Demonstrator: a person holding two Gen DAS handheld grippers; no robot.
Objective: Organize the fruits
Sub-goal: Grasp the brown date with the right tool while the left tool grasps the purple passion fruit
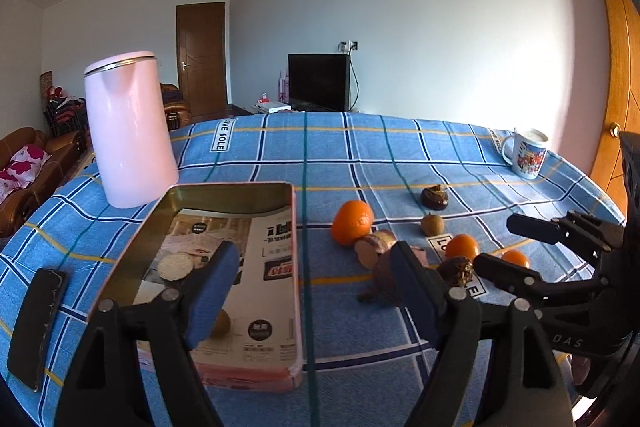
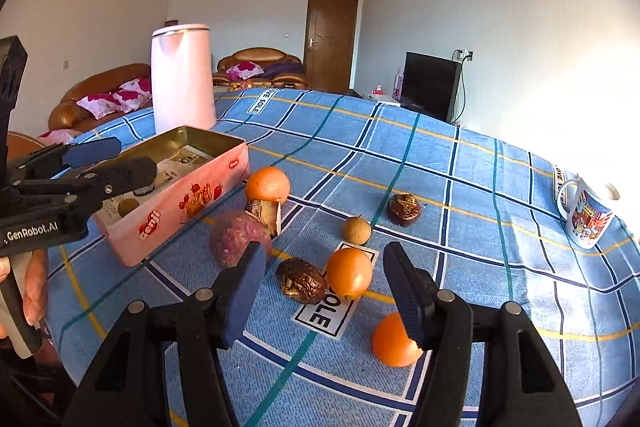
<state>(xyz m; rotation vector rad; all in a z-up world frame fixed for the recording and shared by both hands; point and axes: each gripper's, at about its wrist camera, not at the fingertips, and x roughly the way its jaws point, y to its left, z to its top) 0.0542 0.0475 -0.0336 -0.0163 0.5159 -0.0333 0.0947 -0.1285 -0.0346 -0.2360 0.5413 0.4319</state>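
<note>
A pink tin box [image 2: 188, 203] stands open on the blue checked tablecloth, with paper and a small brown fruit [image 1: 221, 323] inside. My left gripper [image 1: 316, 287] is open at the box's right rim; it also shows in the right wrist view [image 2: 116, 159]. Beside the box lie three oranges [image 2: 267, 183] [image 2: 349, 273] [image 2: 394, 341], a purple passion fruit [image 2: 236, 239], a cut piece [image 2: 267, 213], two dark wrinkled fruits [image 2: 301, 281] [image 2: 405, 209] and a small brown fruit [image 2: 356, 230]. My right gripper [image 2: 324, 291] is open and empty, low over the wrinkled fruit and middle orange.
A tall pink kettle [image 1: 128, 131] stands behind the box. A printed mug [image 2: 586, 213] stands at the far right edge. A dark phone [image 1: 36, 323] lies left of the box. The table edge curves close at the front and left.
</note>
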